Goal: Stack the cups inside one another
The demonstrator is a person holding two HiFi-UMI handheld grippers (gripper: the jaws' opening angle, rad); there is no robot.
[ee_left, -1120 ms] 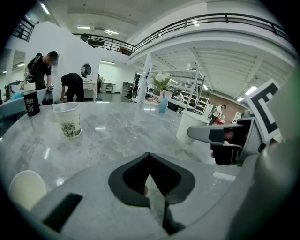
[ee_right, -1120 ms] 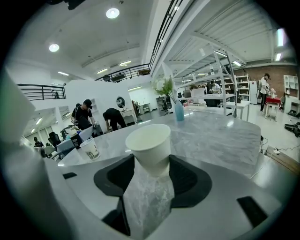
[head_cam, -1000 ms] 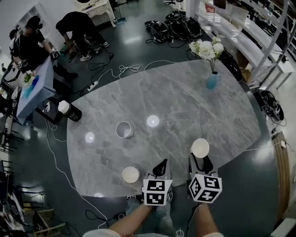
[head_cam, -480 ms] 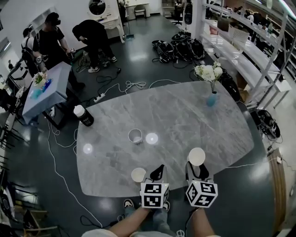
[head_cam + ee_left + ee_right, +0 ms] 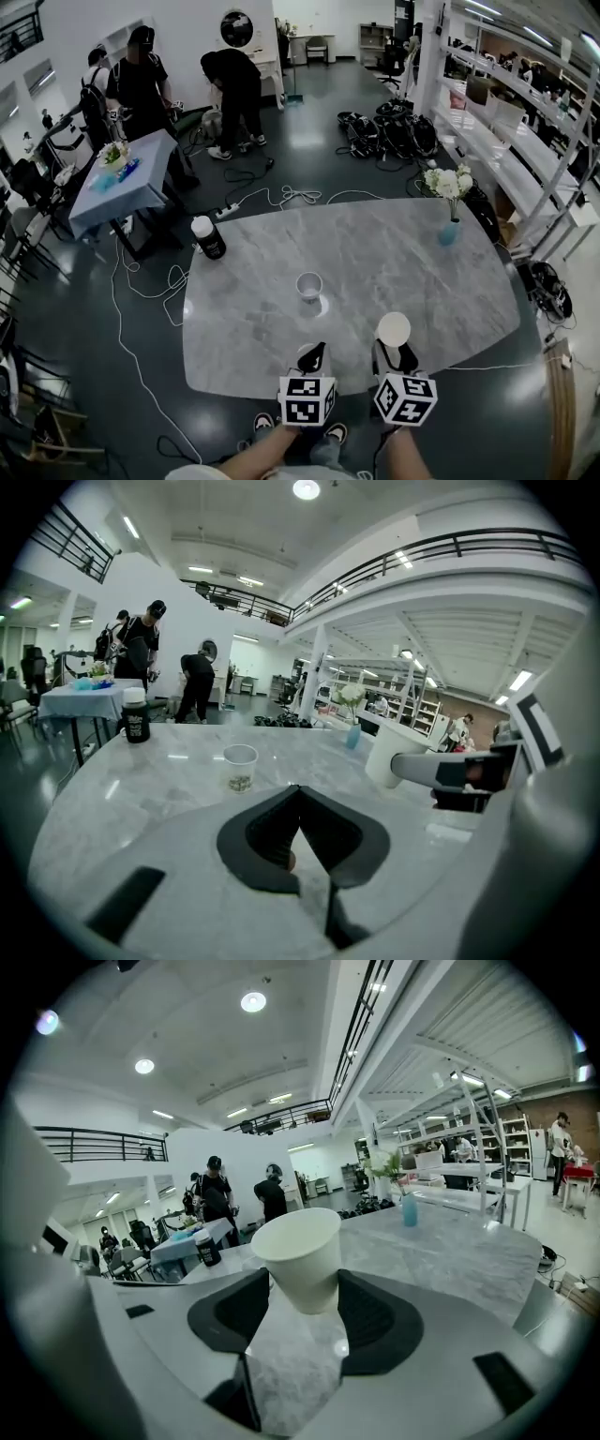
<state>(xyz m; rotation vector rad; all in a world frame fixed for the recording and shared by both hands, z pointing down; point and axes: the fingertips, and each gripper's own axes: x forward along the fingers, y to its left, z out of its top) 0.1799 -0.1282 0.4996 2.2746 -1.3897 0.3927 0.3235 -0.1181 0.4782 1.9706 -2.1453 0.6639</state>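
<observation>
A white paper cup point(image 5: 393, 329) point(image 5: 302, 1258) hangs tilted over the front of the grey marble table point(image 5: 431, 281), and my right gripper point(image 5: 395, 348) point(image 5: 302, 1286) is shut on its lower part. A printed paper cup point(image 5: 308, 286) point(image 5: 240, 767) stands upright mid-table. A third cup point(image 5: 302, 353) stands at the table's front edge, partly hidden behind my left gripper point(image 5: 317, 352) point(image 5: 298, 794), whose jaws meet at the tip with nothing between them. The left gripper view also shows the held cup point(image 5: 394, 756) to the right.
A black bottle with a white cap point(image 5: 208, 237) stands at the table's far left, and a blue vase of white flowers point(image 5: 449, 231) at its far right. Cables point(image 5: 281, 197) lie on the floor beyond. People stand by a small table point(image 5: 122, 183) at the back left.
The head view has tilted up and shows more of the room. My left gripper has come right beside the near cup. The right gripper still holds its cup.
</observation>
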